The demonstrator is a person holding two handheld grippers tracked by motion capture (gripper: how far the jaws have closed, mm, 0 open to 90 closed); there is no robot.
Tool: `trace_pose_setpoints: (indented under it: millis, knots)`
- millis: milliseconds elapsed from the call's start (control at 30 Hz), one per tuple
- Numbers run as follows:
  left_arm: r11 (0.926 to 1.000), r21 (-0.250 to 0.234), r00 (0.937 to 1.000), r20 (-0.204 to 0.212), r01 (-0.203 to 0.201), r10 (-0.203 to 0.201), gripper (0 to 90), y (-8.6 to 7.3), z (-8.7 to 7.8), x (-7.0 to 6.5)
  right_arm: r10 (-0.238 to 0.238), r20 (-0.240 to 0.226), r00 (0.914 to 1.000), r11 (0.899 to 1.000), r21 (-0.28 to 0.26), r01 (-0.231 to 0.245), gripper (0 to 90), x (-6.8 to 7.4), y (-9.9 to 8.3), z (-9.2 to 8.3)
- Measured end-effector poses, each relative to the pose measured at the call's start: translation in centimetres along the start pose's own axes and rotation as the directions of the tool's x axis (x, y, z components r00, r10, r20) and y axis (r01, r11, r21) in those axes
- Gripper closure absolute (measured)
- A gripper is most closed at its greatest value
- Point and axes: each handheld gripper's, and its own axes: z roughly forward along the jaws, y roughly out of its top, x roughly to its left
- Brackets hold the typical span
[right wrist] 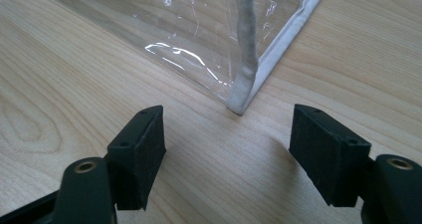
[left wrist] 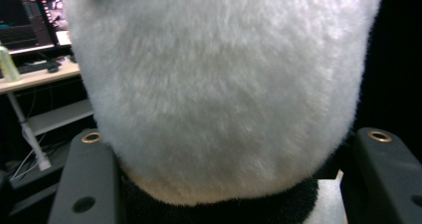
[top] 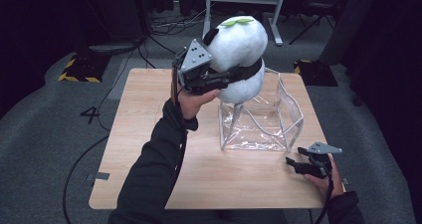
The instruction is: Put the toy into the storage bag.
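The left gripper [top: 234, 75] is clamped on a white plush toy [top: 239, 50], holding it in the air above the open top of a clear plastic bag [top: 259, 119]. In the high view its 2 black jaws wrap the toy's narrow middle, where a black band runs around the body, and the rounded white head rises above them with a green leaf-shaped tuft [top: 236, 21] on top and a black ear at the left. The toy's lower end hangs just over the bag's mouth; whether it touches the rim cannot be told. In the left gripper view the white fur of the plush toy [left wrist: 219, 84] presses between both jaws, with the black band along the bottom edge.

The bag stands upright on the wooden table [top: 149, 134], its see-through walls edged in white trim, a white strap lying inside it.

The right gripper [top: 298, 165] rests low on the table near the bag's near right corner, its jaws standing apart with nothing between them. In the right gripper view the 2 pads flank bare wood, and the trimmed corner of the clear plastic bag [right wrist: 244, 102] sits just ahead of them, not touching.

No brand, label or writing can be read on the toy or the bag.
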Motion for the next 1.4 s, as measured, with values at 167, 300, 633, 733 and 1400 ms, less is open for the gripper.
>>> trace_pose_setpoints:
  millis: [167, 300, 633, 733, 1400]
  knots:
    - [0.9996, 0.01, 0.9993, 0.026, -0.026, 0.026, 36.3, 0.7, 2.2, -1.5, -0.005, -0.006, 1.0, 1.0, 0.001, 0.005, 30.4, 0.0, 0.0, 0.0]
    - [0.9994, 0.019, 0.9983, 0.051, -0.03, 0.029, 36.3, 0.9, 3.7, -2.5, -0.009, -0.006, 0.9999, 1.0, 0.003, 0.009, 30.4, 0.0, 0.0, 0.0]
    - [0.9978, 0.053, 0.9939, 0.105, -0.039, 0.034, 35.5, -0.6, 7.7, -3.5, -0.019, 0.001, 0.9998, 1.0, 0.008, 0.019, 30.7, 0.1, 0.0, 0.0]
    - [0.9965, 0.072, 0.9931, 0.113, -0.042, 0.034, 35.4, -1.2, 8.4, -3.7, -0.018, 0.004, 0.9998, 1.0, 0.005, 0.018, 30.7, 0.1, -0.1, 0.0]
    - [0.975, 0.213, 0.9882, 0.15, -0.064, 0.032, 33.7, -6.4, 9.1, -3.7, -0.017, 0.003, 0.9999, 1.0, 0.011, 0.017, 29.9, 0.1, 0.0, 0.0]
